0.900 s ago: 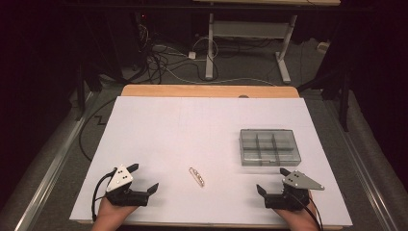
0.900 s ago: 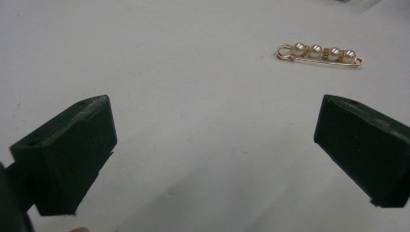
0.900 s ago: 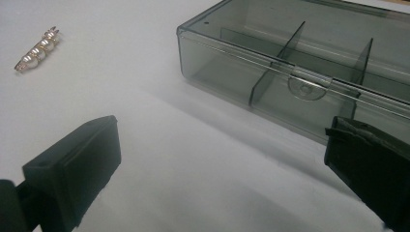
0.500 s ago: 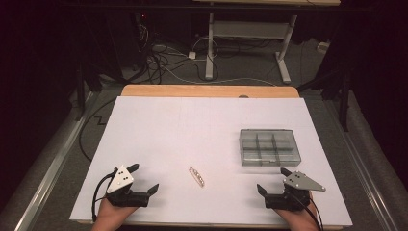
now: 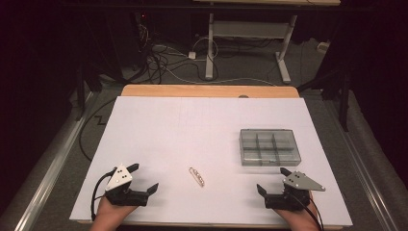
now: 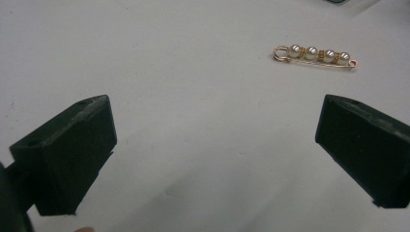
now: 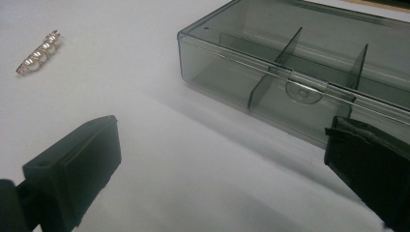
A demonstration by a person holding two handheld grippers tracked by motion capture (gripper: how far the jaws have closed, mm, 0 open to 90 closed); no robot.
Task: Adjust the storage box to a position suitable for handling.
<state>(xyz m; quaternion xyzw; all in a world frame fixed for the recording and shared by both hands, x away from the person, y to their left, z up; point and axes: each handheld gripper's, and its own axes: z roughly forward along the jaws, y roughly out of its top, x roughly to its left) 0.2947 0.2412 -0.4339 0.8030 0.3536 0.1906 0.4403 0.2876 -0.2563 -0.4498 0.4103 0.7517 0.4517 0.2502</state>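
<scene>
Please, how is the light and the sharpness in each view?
High view: bright white table, dark surroundings, pearl pin small. Left gripper view: pin sharp, jaws soft. Right gripper view: grey box clear, casting a soft shadow; pin blurred.

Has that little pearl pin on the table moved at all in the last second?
No. In the high view the pearl pin lies at the same spot and slant, left of the grey divided box, as before.

Overhead light is falling brightly on the white table [image 5: 159,125], while the surrounding room is sinking into near darkness. In the right gripper view, the grey box [image 7: 309,82] is casting a soft shadow toward the jaws. The jaws themselves are blurring up close.
</scene>
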